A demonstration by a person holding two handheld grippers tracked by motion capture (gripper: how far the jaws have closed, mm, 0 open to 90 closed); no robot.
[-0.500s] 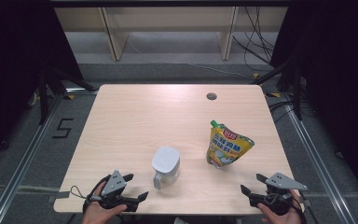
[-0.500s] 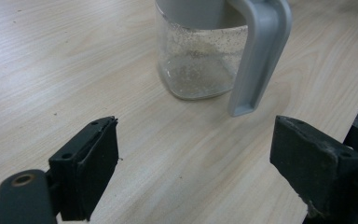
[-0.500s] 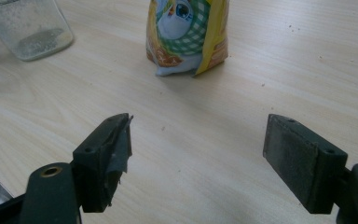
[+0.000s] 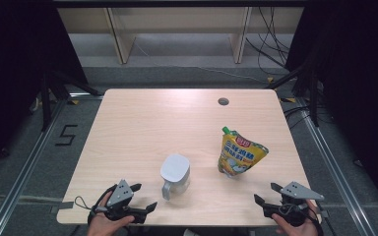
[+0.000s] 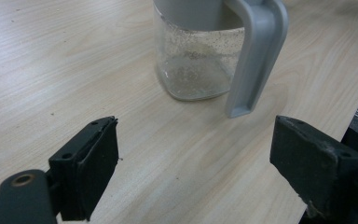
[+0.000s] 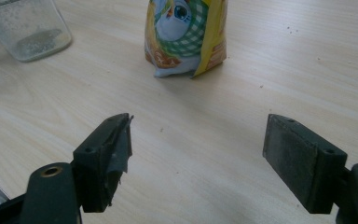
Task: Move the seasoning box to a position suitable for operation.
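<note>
- Since half a second ago, nearly unchanged: both tongs at the same near-edge spots, pitcher and pouch unmoved.
- Far left in the high view, on the grey floor beside the bench: one painted figure "5" [image 4: 66,135].
- Left tongs [image 4: 142,197], one pair, held in a hand [image 4: 107,221] at the near left edge of the bench [image 4: 142,128]; jaws spread wide, nothing between them; pointed toward the pitcher, just short of it.
- In the left gripper view, left tongs [image 5: 193,161] low over the wood, pitcher [image 5: 214,49] straight ahead with its grey handle turned toward the camera.
- One clear pitcher [image 4: 175,176] with a grey lid, upright near the bench's front middle; glass wall speckled inside.
- One round hole [image 4: 223,102] in the bench top, toward the far edge.
- One yellow spouted pouch [image 4: 239,153], standing right of the pitcher, apart from it, green cap uppermost.
- In the right gripper view, pouch [image 6: 186,35] ahead and pitcher at the upper left corner.
- Right tongs [image 4: 267,194], one pair, at the near right edge, jaws likewise spread and empty; seen also in own view [image 6: 198,154], well short of the pouch.
</note>
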